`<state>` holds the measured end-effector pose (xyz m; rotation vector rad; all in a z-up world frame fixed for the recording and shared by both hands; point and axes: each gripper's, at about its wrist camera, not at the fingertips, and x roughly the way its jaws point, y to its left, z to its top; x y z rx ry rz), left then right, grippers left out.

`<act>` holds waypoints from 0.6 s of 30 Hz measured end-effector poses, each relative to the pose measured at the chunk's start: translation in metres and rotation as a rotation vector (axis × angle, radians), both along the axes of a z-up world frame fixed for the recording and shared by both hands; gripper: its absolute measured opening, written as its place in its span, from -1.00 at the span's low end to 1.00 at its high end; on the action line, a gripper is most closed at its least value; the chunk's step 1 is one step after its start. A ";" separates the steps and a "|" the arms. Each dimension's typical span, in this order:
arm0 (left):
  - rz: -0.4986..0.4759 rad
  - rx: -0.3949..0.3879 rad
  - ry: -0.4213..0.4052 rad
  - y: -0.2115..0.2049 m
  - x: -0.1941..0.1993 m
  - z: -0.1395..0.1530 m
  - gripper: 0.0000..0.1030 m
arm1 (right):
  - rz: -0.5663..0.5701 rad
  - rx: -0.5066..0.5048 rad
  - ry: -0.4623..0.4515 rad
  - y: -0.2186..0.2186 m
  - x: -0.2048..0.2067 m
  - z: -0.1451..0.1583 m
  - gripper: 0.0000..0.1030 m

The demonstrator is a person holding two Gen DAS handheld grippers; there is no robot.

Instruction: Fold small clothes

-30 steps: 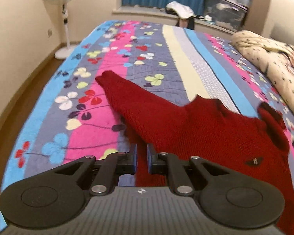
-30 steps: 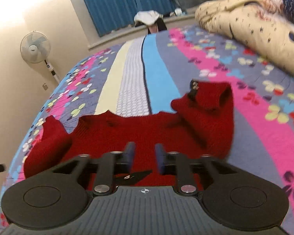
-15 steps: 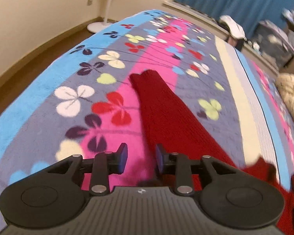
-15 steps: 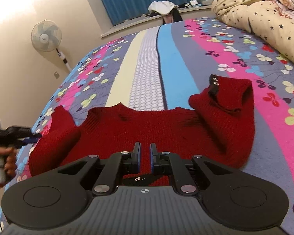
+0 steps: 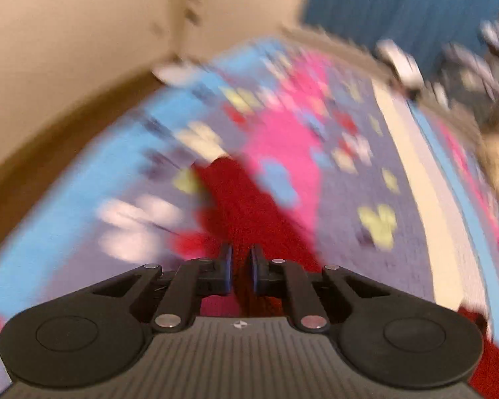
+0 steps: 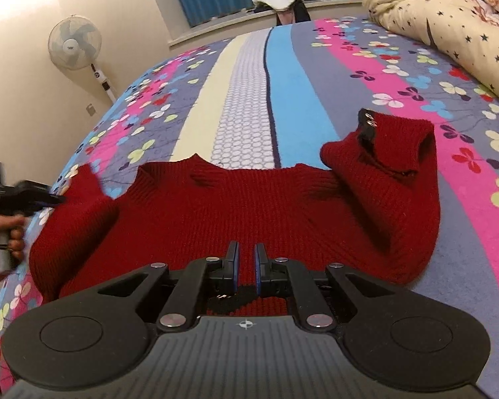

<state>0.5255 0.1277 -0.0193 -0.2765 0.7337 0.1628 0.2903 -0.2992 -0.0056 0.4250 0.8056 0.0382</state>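
While no writing is reading legibly, the left gripper [image 5: 239, 267] is pinching the red sweater [image 6: 249, 212] sleeve; the right gripper [image 6: 246, 267] is hovering slightly parted over the near hem.

Floral striped bed [image 6: 282, 76] with red sweater [image 6: 249, 206] spread flat, starred cream duvet [image 6: 449, 10] alongside.

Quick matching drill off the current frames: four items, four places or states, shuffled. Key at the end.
1. sweater
2. fan
3. duvet
4. left tool

a. standing by the wall
b. at the sweater's left sleeve
c. bunched at the bed's far right
d. spread on the striped bedspread

Pairs: 1-d, 2-a, 3-c, 4-b
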 end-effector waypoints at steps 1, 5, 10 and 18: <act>0.051 0.019 -0.027 0.015 -0.018 0.011 -0.78 | 0.004 -0.005 -0.008 0.000 0.000 0.002 -0.81; 0.276 0.005 -0.080 0.083 -0.122 0.032 -0.78 | 0.010 -0.001 -0.013 0.000 0.000 0.003 -0.81; 0.463 -0.209 0.006 0.138 -0.207 0.006 -0.78 | 0.034 0.007 -0.008 0.005 -0.002 0.002 -0.81; 0.640 -0.532 0.025 0.197 -0.252 -0.024 -0.63 | 0.045 -0.029 -0.009 0.014 -0.001 0.000 -0.81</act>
